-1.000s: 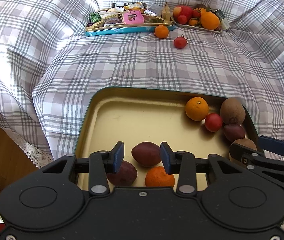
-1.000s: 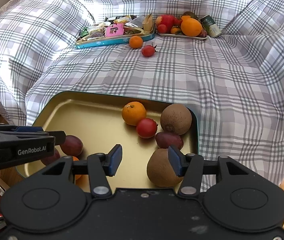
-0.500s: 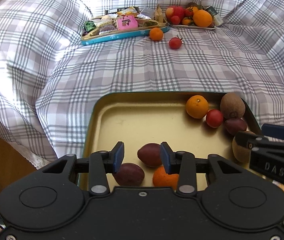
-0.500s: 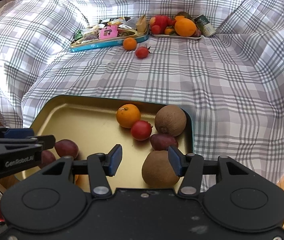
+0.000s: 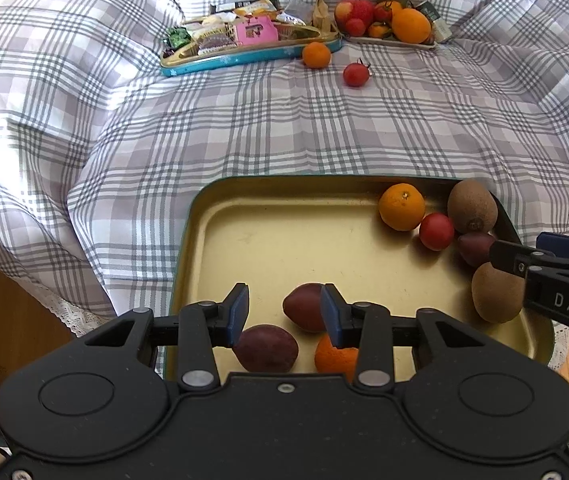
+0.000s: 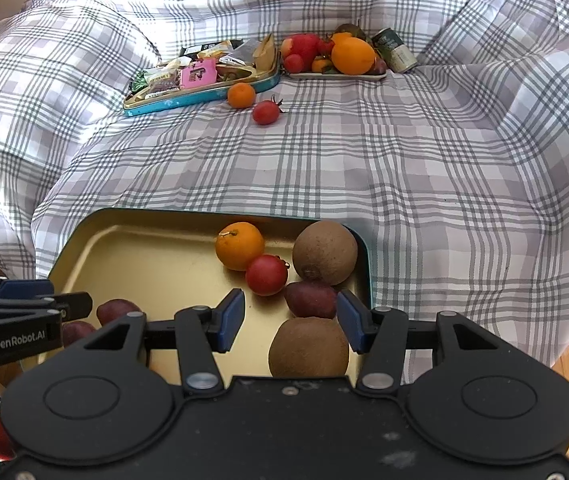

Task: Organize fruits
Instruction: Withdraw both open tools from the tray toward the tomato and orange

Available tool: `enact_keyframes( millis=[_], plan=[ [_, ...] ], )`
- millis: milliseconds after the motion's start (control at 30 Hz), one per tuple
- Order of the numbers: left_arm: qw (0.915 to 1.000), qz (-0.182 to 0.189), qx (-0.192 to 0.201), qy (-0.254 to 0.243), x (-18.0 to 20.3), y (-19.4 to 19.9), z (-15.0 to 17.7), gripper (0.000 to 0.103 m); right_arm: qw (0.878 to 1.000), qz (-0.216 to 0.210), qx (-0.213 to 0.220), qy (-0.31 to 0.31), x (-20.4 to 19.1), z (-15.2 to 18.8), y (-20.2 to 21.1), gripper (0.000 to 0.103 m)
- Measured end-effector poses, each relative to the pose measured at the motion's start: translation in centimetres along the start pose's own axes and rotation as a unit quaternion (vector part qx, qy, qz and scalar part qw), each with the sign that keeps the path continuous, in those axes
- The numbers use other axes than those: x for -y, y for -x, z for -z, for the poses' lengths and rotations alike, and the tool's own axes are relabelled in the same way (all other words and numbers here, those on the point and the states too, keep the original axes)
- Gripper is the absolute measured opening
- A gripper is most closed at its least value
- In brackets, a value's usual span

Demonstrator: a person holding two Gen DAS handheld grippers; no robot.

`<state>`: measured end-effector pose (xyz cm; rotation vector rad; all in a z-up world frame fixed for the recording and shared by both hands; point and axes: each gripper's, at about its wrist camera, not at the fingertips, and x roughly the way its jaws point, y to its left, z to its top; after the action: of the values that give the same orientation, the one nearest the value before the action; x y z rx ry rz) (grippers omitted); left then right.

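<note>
Right wrist view showed the right gripper (image 6: 290, 322) unclenched and empty above a kiwi (image 6: 309, 347) in the gold tray (image 6: 136, 248) (left gripper (image 5: 284, 312) likewise empty); closing off-centre might have rolled it into the neighbouring plum (image 6: 310, 299).

A blue snack tin (image 6: 200, 94), a can (image 6: 394, 55), perhaps drink, on plaid cloth (image 6: 404, 168).

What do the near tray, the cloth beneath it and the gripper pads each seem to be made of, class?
Near tray: probably thin metal, a tin; smooth golden inside with a soft sheen, teal painted rim.
Cloth: woven fabric, matte, grey and white check, lying in soft folds.
Right gripper pads: likely rubber or soft plastic, matte blue, on black plastic fingers.
</note>
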<state>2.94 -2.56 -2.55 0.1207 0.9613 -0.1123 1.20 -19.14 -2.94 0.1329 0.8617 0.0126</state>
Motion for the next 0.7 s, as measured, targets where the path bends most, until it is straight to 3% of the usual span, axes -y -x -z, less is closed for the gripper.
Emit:
enact_keyframes(
  millis=[700],
  plan=[
    [0.9993,0.004,-0.036,0.008,-0.3,-2.2,-1.7,0.048,0.999,-0.001,-0.037,-0.010,-0.2,-1.2,-2.2,0.055]
  ],
)
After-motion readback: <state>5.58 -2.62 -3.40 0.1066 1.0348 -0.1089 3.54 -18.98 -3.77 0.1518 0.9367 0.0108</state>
